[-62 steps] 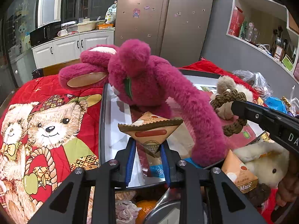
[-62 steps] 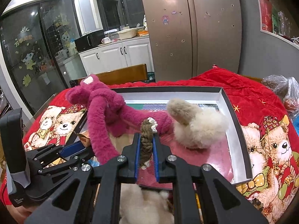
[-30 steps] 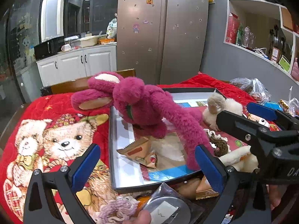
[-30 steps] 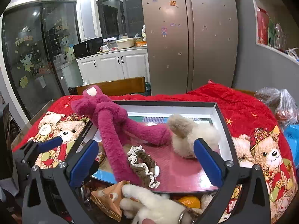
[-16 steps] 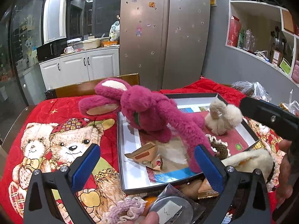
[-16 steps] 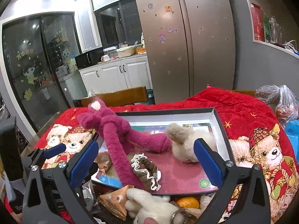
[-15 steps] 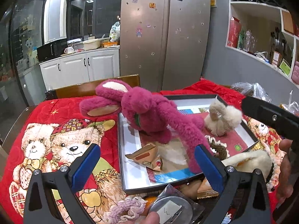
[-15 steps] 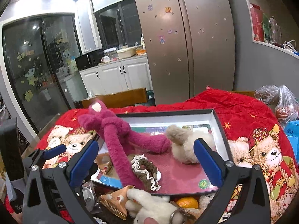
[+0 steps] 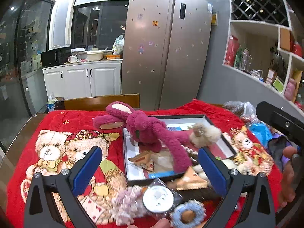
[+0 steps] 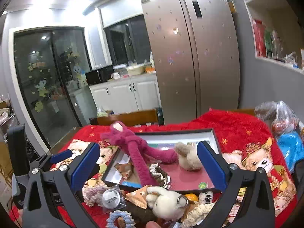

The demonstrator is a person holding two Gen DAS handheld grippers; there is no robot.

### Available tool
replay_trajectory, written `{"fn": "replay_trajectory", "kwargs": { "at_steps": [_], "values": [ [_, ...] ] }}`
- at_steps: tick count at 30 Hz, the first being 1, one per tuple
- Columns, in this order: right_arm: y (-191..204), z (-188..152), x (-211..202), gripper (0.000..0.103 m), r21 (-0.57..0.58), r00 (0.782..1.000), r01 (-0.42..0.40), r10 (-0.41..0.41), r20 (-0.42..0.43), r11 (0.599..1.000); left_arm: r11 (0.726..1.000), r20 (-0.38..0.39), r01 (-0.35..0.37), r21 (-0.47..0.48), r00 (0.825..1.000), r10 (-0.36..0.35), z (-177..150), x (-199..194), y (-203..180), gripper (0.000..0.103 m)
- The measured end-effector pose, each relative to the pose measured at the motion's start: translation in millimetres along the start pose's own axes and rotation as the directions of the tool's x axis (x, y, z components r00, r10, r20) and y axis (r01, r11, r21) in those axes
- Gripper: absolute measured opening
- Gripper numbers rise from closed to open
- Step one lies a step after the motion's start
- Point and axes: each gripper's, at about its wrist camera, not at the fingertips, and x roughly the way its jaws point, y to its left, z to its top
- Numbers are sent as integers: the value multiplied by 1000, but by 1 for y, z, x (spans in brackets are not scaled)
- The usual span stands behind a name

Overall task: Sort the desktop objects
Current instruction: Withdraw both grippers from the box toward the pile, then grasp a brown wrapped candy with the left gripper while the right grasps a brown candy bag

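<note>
Left tool (image 9: 150,168) and right tool (image 10: 148,166) both released, holding nothing. Magenta plush toy (image 9: 152,133) at frame centre, draped over the black tray's (image 9: 182,116) left rim; beige plush (image 9: 205,134) inside tray.

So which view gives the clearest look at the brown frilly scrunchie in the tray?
The right wrist view: the brown frilly scrunchie lies unobstructed on the tray floor beside the pink plush's arm. In the left wrist view, that arm hides most of it, leaving only a sliver.
</note>
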Motion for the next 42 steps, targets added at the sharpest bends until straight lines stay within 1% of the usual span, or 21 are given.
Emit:
{"fn": "replay_trajectory", "kwargs": {
  "at_steps": [2, 5, 8, 10, 13, 16, 17, 20, 22, 23, 25, 28, 30, 32, 36, 40, 42],
  "values": [
    [6, 0, -17, 103, -33, 999, 29, -28, 41, 999, 1000, 24, 0, 15, 1000, 0, -5, -20, -5, 103],
    [12, -6, -48, 103, -57, 992, 75, -69, 102, 996, 999, 35, -18, 42, 999, 17, -18, -46, -12, 103],
    [14, -23, -78, 103, -65, 983, 113, -103, 150, 991, 998, 38, -30, 58, 999, 28, -36, -63, -15, 103],
    [15, -39, -91, 103, -67, 979, 137, -125, 162, 988, 997, 36, -43, 67, 999, 41, -51, -71, -16, 103],
    [20, -62, -97, 103, -79, 989, 102, -93, 116, 992, 994, 3, -35, 105, 999, 35, -78, -75, -26, 103],
    [28, -89, -96, 103, -90, 995, 71, -64, 82, 993, 992, 0, -28, 126, 1000, 28, -105, -73, -32, 103],
    [30, -97, -92, 103, -92, 996, 58, -52, 69, 994, 991, -8, -22, 129, 1000, 23, -114, -68, -33, 103],
    [31, -120, -78, 103, -69, 1000, 16, -15, 21, 997, 990, -72, 0, 143, 997, 10, -132, -53, -36, 103],
    [29, -133, -65, 103, -63, 999, -12, 10, -40, 998, 988, -96, 6, 154, 995, 9, -141, -46, -37, 103],
    [27, -139, -60, 103, -57, 998, -15, 12, -56, 998, 987, -108, 9, 161, 994, 8, -144, -43, -38, 103],
    [23, -147, -52, 103, -43, 997, -20, 17, -76, 999, 987, -116, 6, 161, 993, 13, -149, -40, -38, 103],
    [11, -154, -42, 103, 6, 992, -51, 52, -116, 999, 987, -125, 11, 161, 992, 10, -150, -36, -38, 103],
    [8, -156, -38, 103, 26, 989, -67, 69, -128, 997, 988, -131, 9, 156, 991, 11, -150, -33, -37, 103],
    [7, -158, -34, 103, 30, 988, -73, 77, -136, 997, 989, -156, 19, 149, 988, 4, -149, -27, -36, 103],
    [7, -163, -23, 103, 49, 977, -105, 112, -179, 993, 990, -192, 35, 135, 981, -9, -149, -17, -34, 103],
    [16, -171, -8, 103, 26, 963, -126, 128, -235, 992, 991, -203, 17, 131, 979, 10, -147, -11, -31, 103],
    [19, -172, -4, 103, 21, 959, -138, 139, -247, 990, 991, -217, 10, 134, 976, 20, -146, -5, -29, 103]
  ]
}}
